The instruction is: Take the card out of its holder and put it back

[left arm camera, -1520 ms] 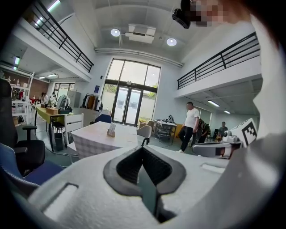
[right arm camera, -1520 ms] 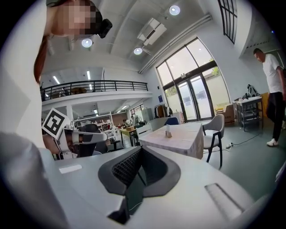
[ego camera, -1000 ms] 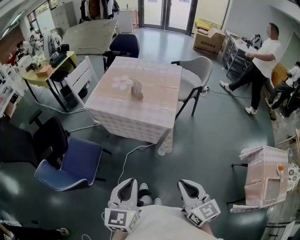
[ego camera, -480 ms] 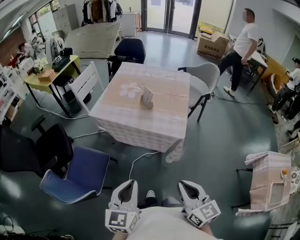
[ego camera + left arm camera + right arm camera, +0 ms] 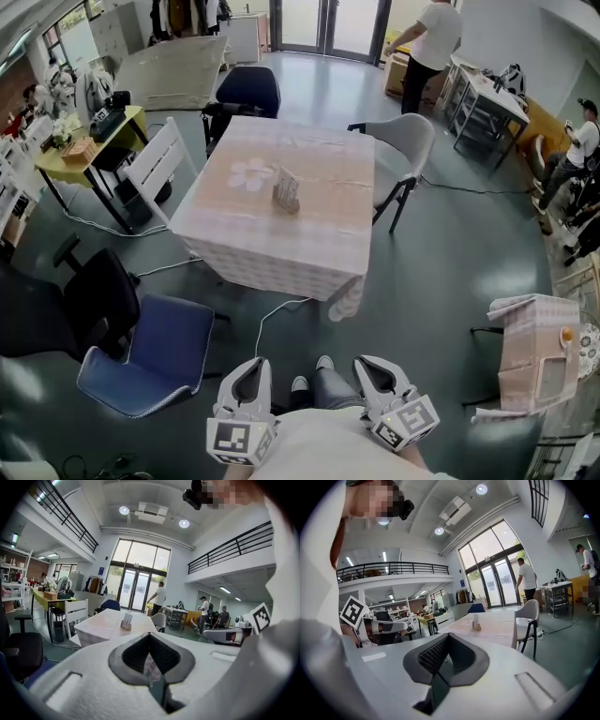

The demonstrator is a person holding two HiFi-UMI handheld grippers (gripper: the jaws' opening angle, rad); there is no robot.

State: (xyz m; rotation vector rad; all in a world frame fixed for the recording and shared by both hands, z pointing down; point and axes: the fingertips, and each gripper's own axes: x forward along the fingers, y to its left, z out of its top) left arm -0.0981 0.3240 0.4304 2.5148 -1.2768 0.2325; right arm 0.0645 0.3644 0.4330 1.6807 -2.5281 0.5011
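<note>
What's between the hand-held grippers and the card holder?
Head view: open floor crossed by a white cable, then bare tabletop up to the card holder.

Tablecloth [image 5: 309,239] matt fabric; floor [image 5: 441,281] glossy, smooth; left gripper [image 5: 255,367] matt white plastic.

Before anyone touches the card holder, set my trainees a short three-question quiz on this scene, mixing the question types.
1. True or false: the card holder stands on the cloth-covered table.
2. Which chair stands at the table's right side in the head view? A: grey chair. B: white slatted chair. C: blue office chair.
3. Fill in: the left gripper and the right gripper both have their jaws ____, with nothing held.

Key: 1 true; 2 A; 3 shut.
</note>
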